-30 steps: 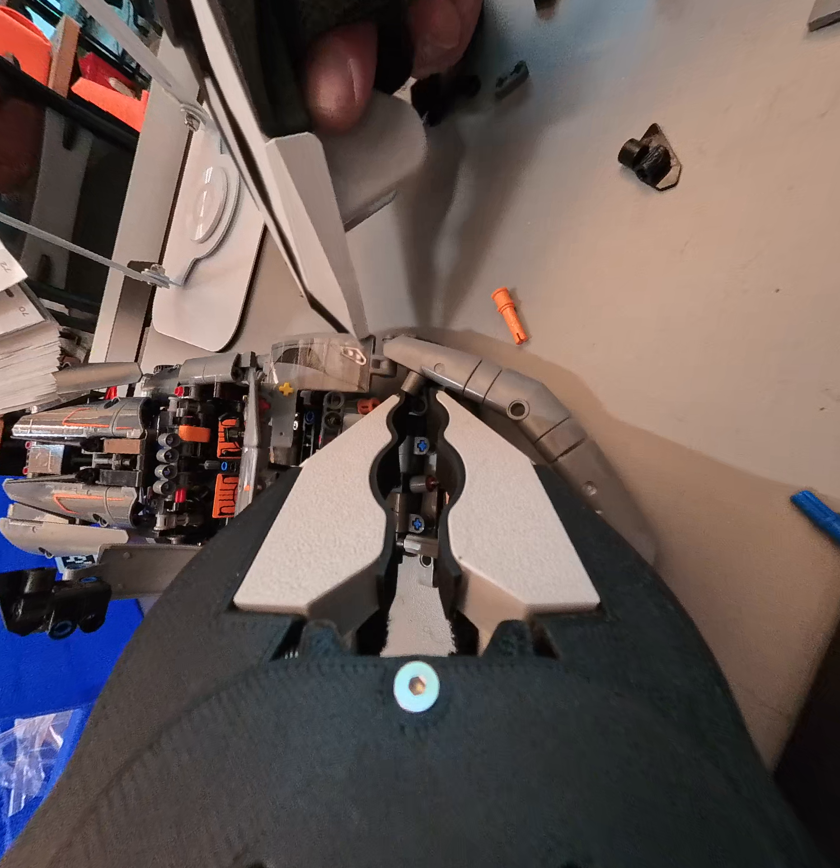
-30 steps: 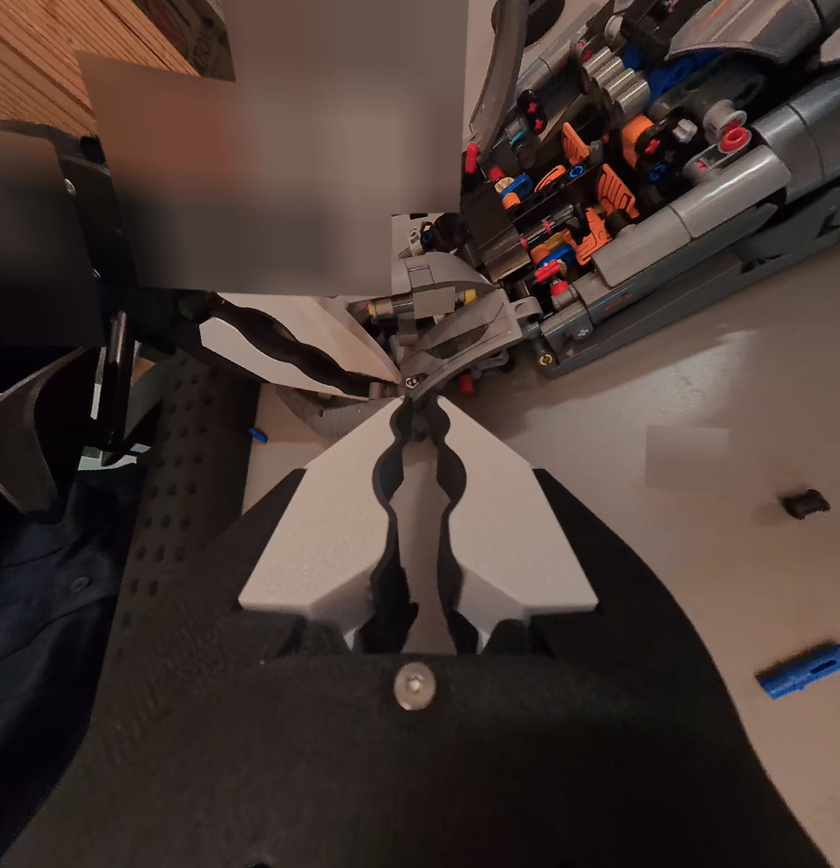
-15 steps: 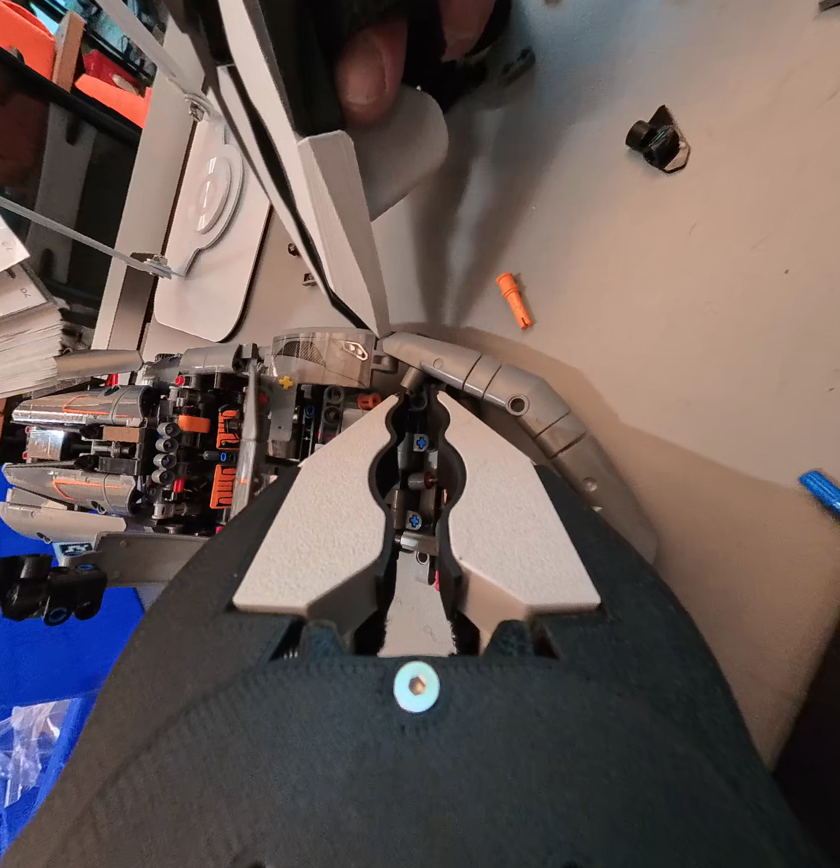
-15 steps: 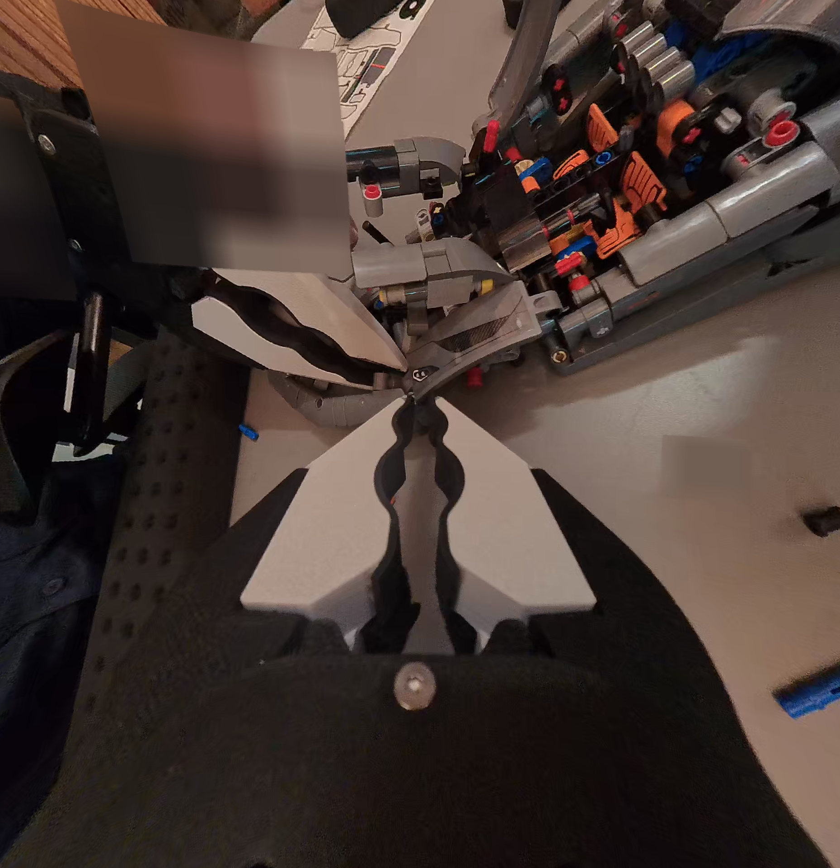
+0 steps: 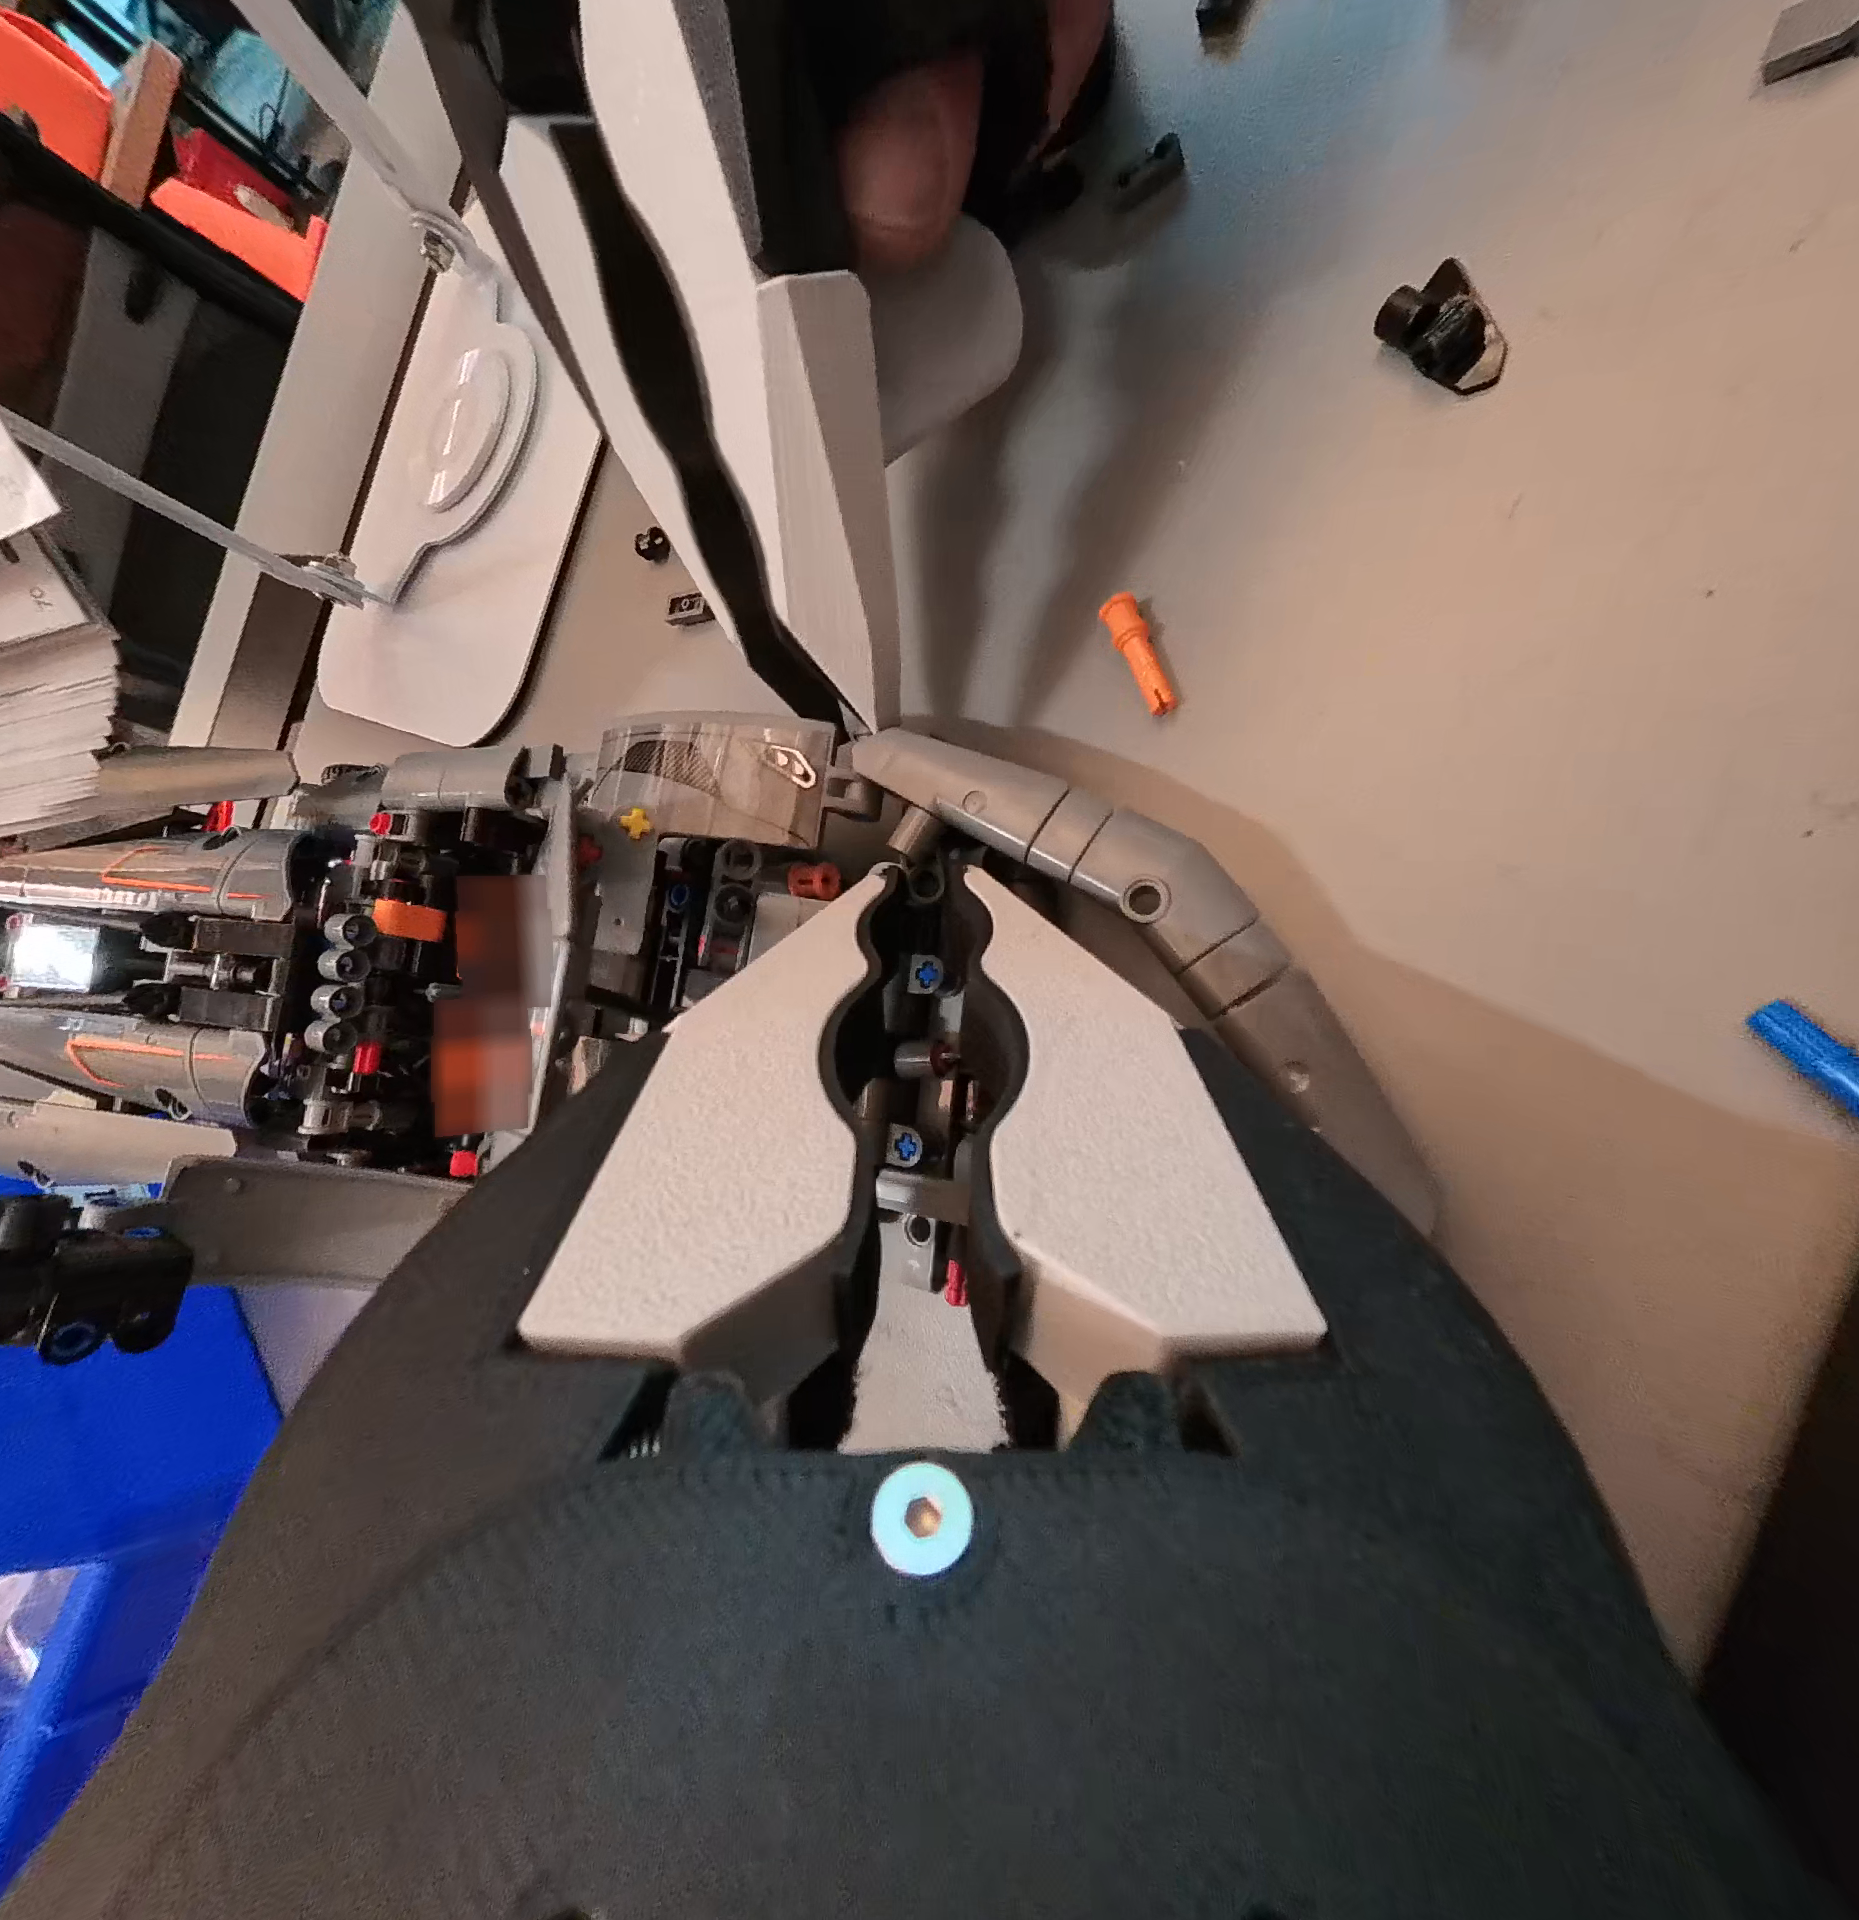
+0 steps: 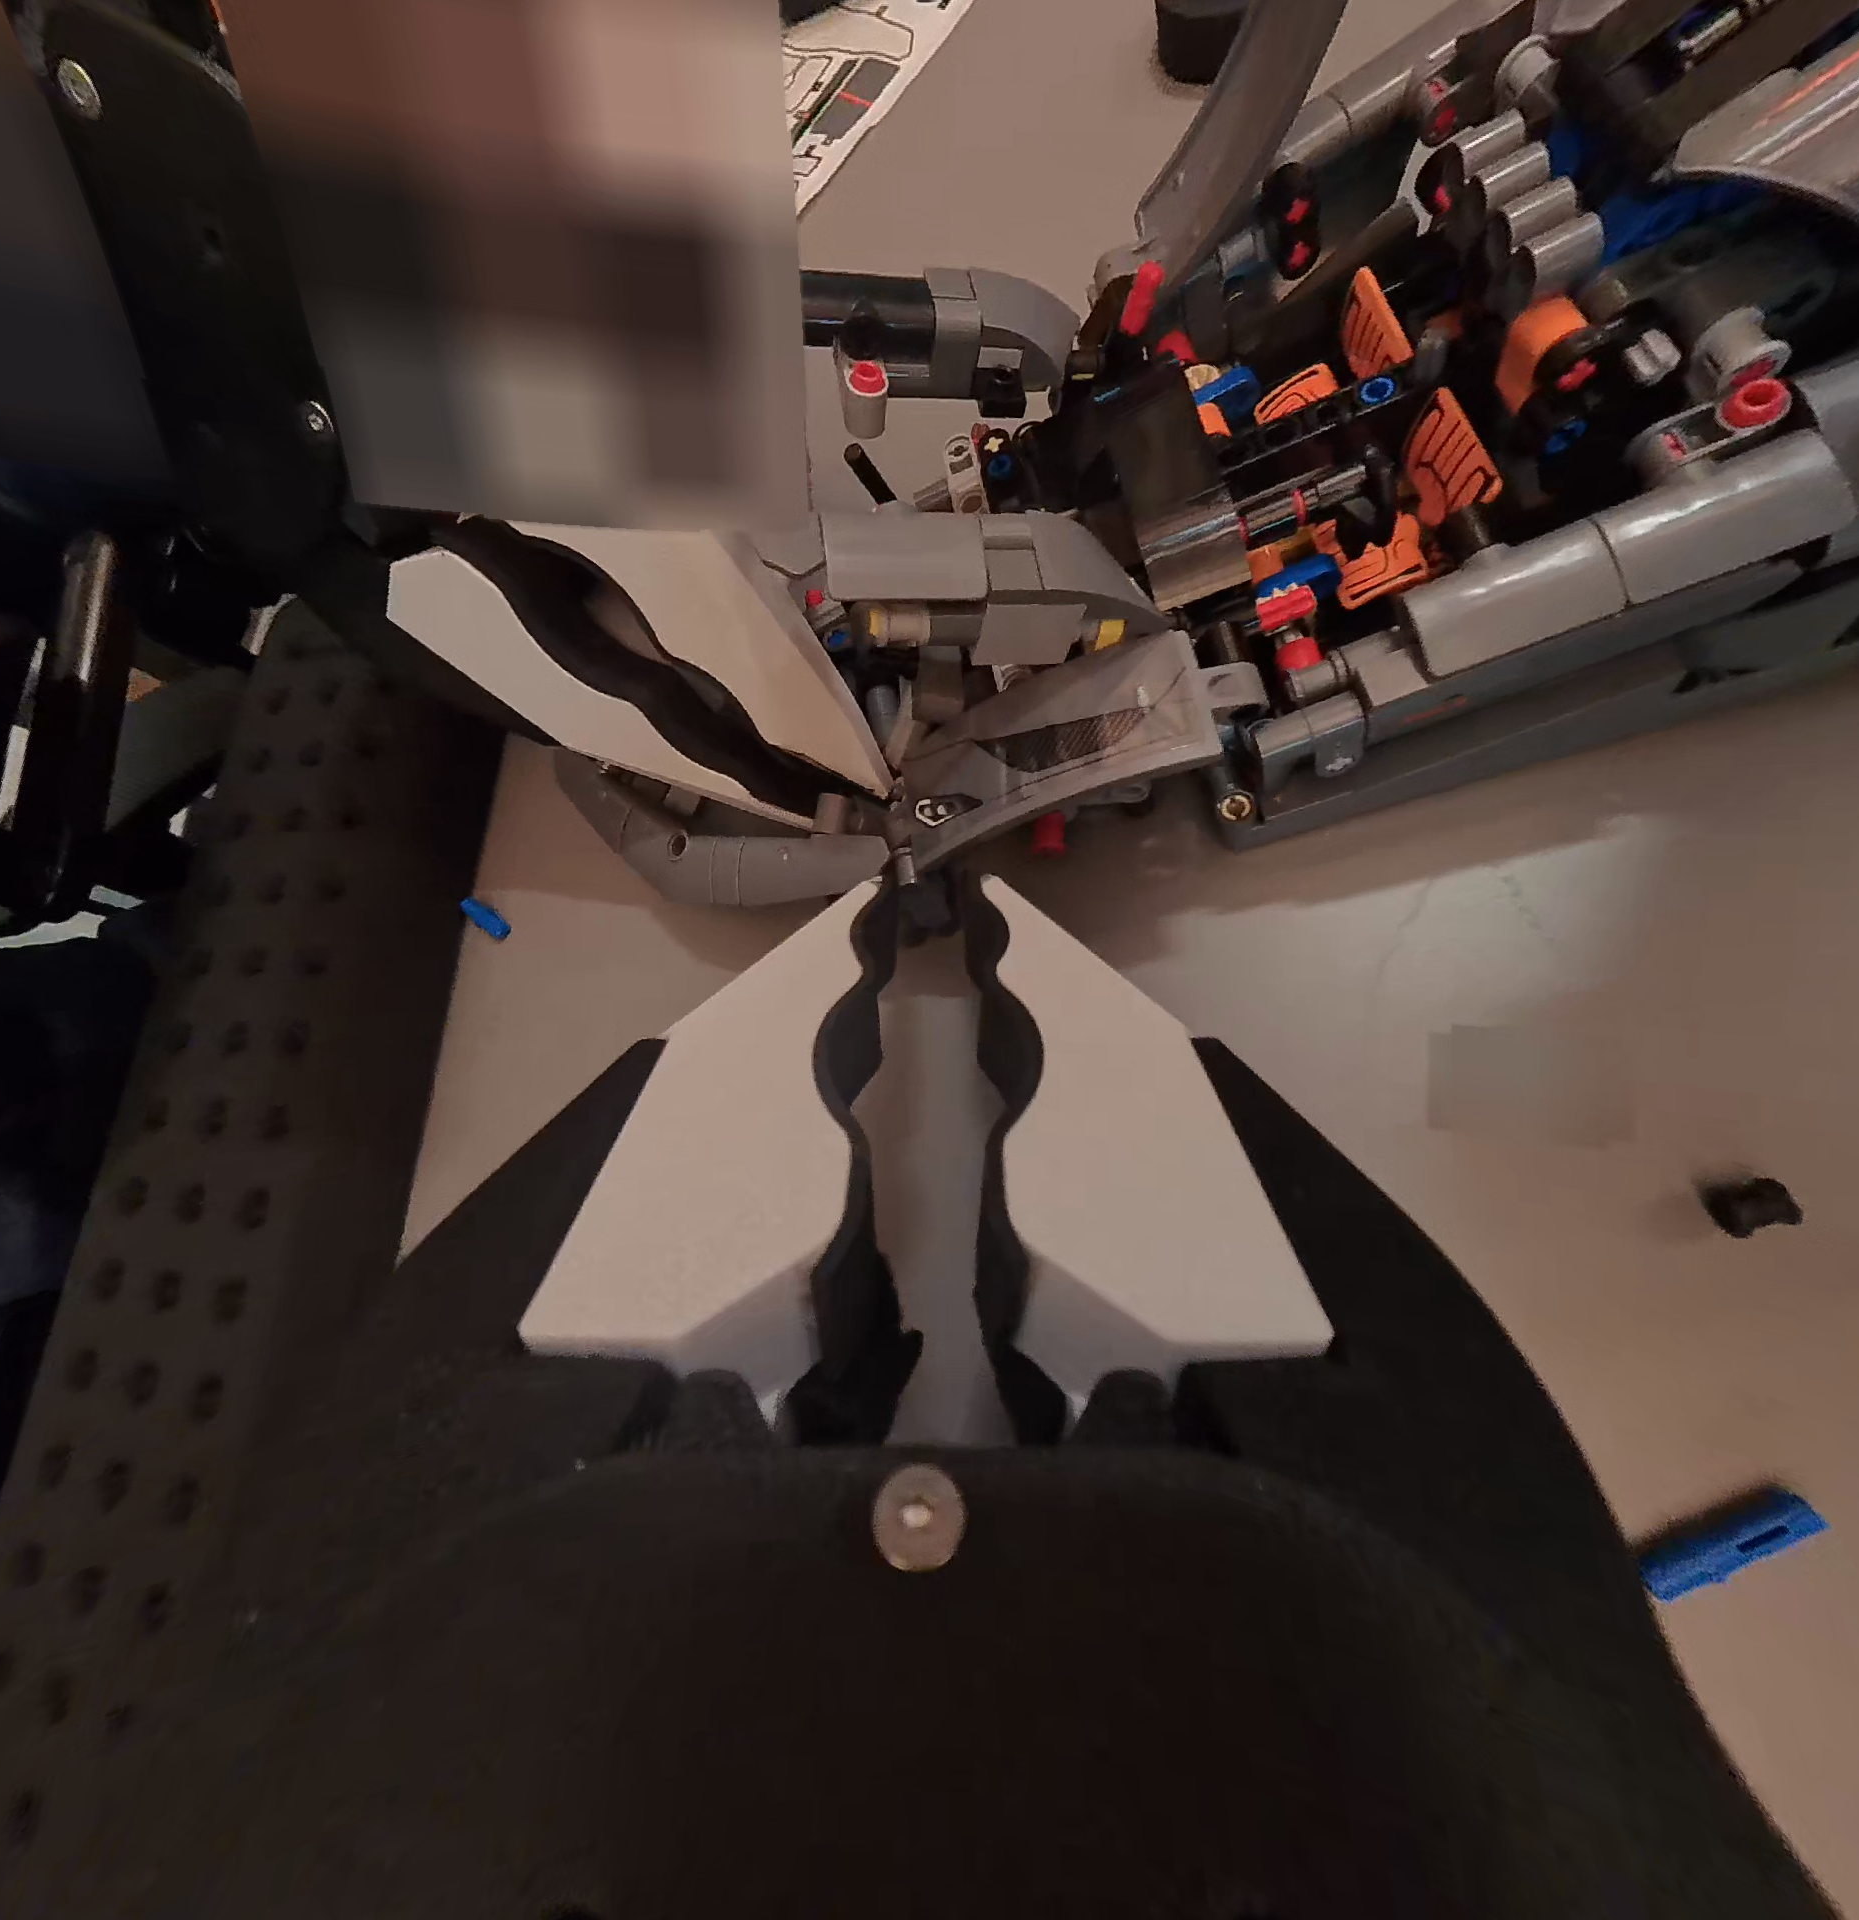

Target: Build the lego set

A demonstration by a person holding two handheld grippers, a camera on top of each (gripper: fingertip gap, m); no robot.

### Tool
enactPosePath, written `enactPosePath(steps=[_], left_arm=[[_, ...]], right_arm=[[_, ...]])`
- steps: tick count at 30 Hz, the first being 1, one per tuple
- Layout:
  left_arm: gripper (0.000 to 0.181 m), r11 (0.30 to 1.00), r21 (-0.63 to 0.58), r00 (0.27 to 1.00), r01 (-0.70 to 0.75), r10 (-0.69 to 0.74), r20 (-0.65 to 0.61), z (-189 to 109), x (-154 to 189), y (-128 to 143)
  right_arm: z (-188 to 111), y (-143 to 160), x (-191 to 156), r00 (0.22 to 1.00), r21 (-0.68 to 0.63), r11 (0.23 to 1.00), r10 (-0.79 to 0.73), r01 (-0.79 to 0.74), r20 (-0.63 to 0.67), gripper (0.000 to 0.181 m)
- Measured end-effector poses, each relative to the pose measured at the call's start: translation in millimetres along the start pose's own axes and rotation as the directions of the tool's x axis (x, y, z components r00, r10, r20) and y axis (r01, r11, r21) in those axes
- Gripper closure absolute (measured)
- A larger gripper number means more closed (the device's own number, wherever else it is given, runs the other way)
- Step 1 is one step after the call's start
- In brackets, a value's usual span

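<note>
Left tool clamped on lego model nose; right tool pinching small dark piece, partly hidden.

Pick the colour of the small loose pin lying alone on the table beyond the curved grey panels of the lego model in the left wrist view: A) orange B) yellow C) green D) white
A: the small loose pin on the pale table beyond the curved grey panels is orange.

A small black piece is pinched at the tips of the right hand-held gripper, against the grey model just ahead. The left hand-held gripper is seen ahead-left, tips at the model. A blue brick lies on the counter, right.
</note>
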State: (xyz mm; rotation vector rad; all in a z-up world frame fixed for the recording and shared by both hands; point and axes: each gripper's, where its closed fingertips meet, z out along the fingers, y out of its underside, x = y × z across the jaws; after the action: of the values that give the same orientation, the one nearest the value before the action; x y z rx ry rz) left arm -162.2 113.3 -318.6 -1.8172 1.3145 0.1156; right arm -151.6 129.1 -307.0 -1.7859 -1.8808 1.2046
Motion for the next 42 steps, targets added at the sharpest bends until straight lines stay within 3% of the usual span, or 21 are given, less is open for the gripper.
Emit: enactPosePath(steps=[4,25,42], left_arm=[[0.177,1.000,0.004,1.000,-0.001,0.001,-0.004,-1,0,1],[0.167,1.000,-0.020,1.000,0.013,-0.013,0.007,-2,-6,2],[0.169,0.998,0.003,0.998,-0.059,0.059,0.008,0,-7,0]], right_arm=[[1,0,2,0.999,-0.001,1.000,-0.021,0.021,-0.026,0.166],[8,0,1,0.999,-0.009,1.000,-0.014,0.014,-0.035,0.172],[16,6,1,0.986,-0.043,0.990,-0.137,0.133,-0.090,0.179]])
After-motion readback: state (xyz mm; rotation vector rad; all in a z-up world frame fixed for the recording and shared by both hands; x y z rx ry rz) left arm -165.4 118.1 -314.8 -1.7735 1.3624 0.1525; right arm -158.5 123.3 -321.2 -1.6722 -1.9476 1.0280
